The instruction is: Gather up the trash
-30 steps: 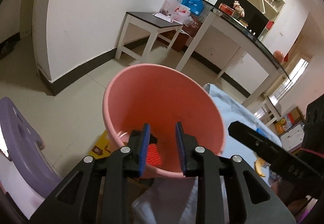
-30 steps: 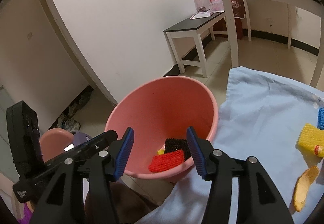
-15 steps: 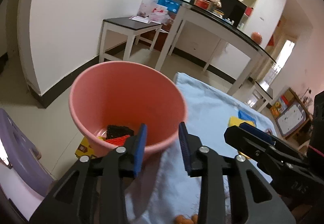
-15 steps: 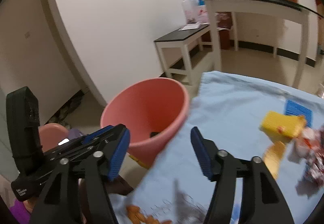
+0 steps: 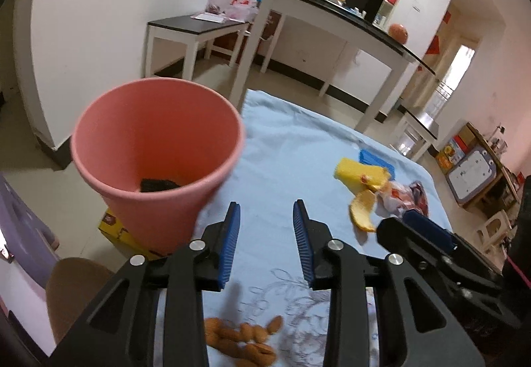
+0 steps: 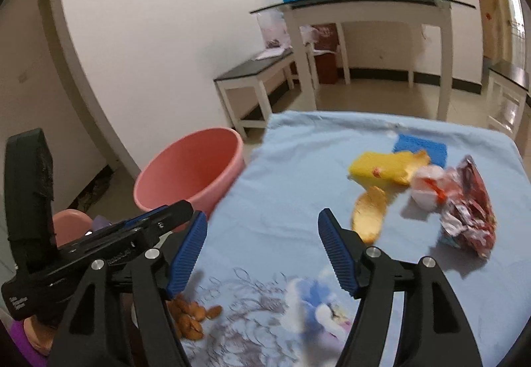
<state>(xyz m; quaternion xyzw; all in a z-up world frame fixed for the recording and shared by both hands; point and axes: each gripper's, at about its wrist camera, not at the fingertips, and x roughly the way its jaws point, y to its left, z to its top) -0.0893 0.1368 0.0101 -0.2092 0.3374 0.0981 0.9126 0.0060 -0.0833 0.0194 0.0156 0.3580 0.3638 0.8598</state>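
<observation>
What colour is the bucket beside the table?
Pink bucket, clearest in the left wrist view.

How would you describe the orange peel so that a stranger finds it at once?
On the blue cloth, look at the trash heap on the right. The orange peel lies at its near left edge, before the yellow foam net. It alone is a curved, orange-yellow shell.

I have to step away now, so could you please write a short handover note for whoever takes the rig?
Left gripper: open, empty.
Right gripper: jaws opening, nothing between them.
Pink bin beside the table already holds a dark piece.
Left on the blue cloth: yellow piece, orange peel, blue piece, red wrapper, white scrap, nuts.
</observation>
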